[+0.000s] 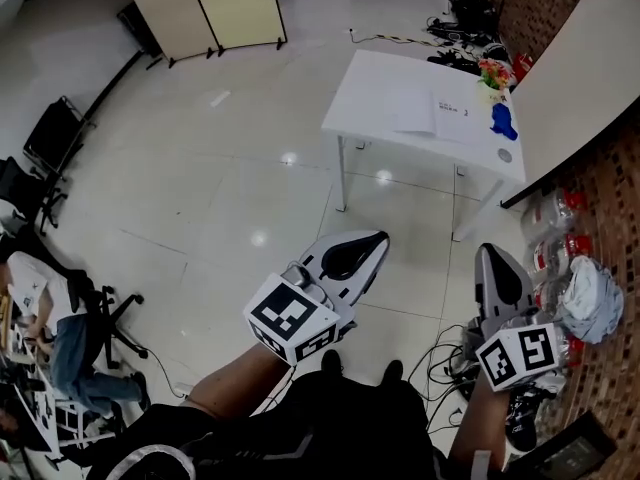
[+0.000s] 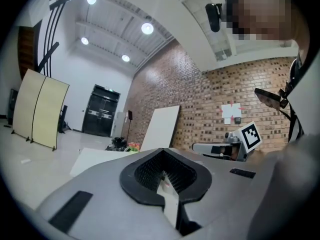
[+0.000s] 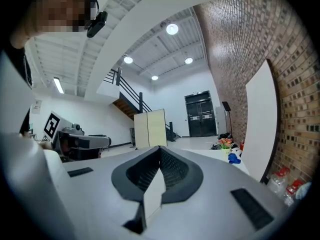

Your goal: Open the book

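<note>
You see the book [image 1: 452, 115] lying flat, white cover up, apparently closed, towards the white bench's [image 1: 380, 93] right end

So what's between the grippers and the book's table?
Only bare tiled floor between left gripper, right gripper and table, in the head view.

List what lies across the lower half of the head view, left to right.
Seated person → left tool → right tool → pale crumpled heap.
</note>
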Tool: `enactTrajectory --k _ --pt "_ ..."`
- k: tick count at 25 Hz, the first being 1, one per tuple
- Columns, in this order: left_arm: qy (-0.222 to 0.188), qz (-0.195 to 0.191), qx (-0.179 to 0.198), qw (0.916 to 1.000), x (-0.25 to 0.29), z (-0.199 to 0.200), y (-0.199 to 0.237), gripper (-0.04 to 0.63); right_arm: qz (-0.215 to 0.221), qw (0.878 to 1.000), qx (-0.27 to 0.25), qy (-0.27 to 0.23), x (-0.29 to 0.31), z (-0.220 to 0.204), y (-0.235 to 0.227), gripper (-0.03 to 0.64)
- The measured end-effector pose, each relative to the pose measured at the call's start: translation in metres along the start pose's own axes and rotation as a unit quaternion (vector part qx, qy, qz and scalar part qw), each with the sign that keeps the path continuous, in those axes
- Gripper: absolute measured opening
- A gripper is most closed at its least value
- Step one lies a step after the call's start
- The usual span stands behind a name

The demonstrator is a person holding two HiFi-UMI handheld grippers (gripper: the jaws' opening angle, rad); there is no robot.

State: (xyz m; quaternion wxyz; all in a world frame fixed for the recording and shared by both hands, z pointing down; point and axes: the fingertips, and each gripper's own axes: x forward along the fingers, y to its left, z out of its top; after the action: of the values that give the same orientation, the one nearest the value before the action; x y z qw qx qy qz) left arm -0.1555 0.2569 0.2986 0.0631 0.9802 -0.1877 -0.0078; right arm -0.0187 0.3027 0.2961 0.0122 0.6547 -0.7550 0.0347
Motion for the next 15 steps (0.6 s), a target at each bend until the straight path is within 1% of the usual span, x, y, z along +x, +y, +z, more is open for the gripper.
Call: enactTrajectory --k 3,6,10,15 --pt "0.001 0.003 -0.003 1.0 -0.004 -0.004 -0.01 -0.002 -0.014 1.0 -0.006 -0.001 -0.02 0.003 -0.003 -0.002" --pt "-0.002 0.006 -0.003 1.0 -0.004 -0.002 -0.026 -0.002 -0.014 1.0 -0.011 -0.003 -0.04 0.009 -0.007 -0.002" --pt "-0.01 -0.002 0.005 0.9999 0.003 0.003 -0.054 -0.002 -0.016 1.0 -0.016 -0.006 -0.068 0.014 -0.018 -0.002" --pt "-0.004 -0.002 0.009 1.0 0.007 0.001 -0.075 -0.002 -0.018 1.0 -0.011 -0.011 -0.088 0.016 -0.029 -0.002"
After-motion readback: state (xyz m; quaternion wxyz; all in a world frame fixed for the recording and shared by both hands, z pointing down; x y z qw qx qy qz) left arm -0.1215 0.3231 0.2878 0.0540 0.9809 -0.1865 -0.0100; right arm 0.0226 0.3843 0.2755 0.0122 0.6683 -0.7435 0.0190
